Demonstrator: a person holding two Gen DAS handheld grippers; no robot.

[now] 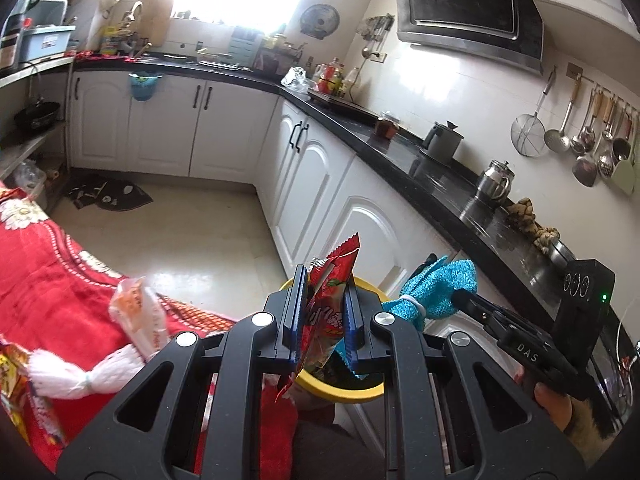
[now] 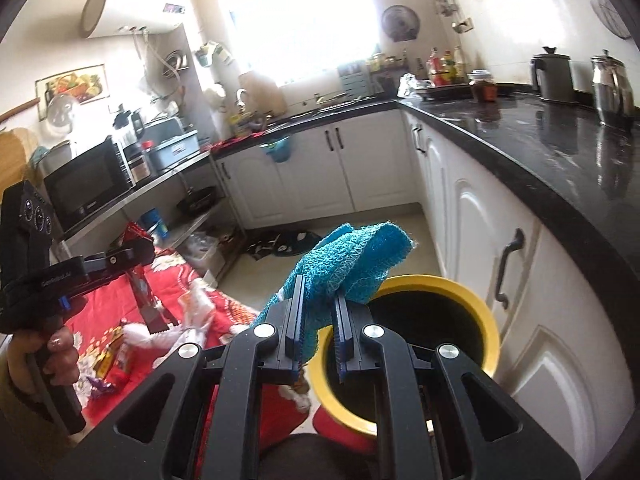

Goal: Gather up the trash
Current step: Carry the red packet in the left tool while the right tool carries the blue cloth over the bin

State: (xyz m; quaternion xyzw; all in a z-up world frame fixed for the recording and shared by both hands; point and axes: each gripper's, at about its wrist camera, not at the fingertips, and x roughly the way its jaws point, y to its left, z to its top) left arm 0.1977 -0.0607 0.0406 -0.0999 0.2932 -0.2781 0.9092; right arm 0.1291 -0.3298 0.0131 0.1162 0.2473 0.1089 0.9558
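1. Red cloth [image 1: 52,280] on the left, white cabinets [image 1: 344,216] on the right; yellow-rimmed bin [image 2: 486,308] between them, mouth up, dark inside.
2. More trash on the cloth: white net bundle [image 1: 76,374], pale wrapper [image 1: 136,316], printed packet [image 2: 114,350]. For later trips.
3. Right gripper [image 2: 318,334]: clamped on blue net [image 2: 352,258], which bunches above the jaws and leans over the near rim of the bin. Best carried further over the dark opening before release; a loose tail could likely catch on the rim.
4. Left gripper [image 1: 320,314]: clamped on red wrapper [image 1: 334,280], upright, tip above the jaws, bin rim showing just behind. Light and flat, so likely to flutter; better lowered into the mouth, then released.
5. Grippers close side by side: one release at a time to avoid a tangle.
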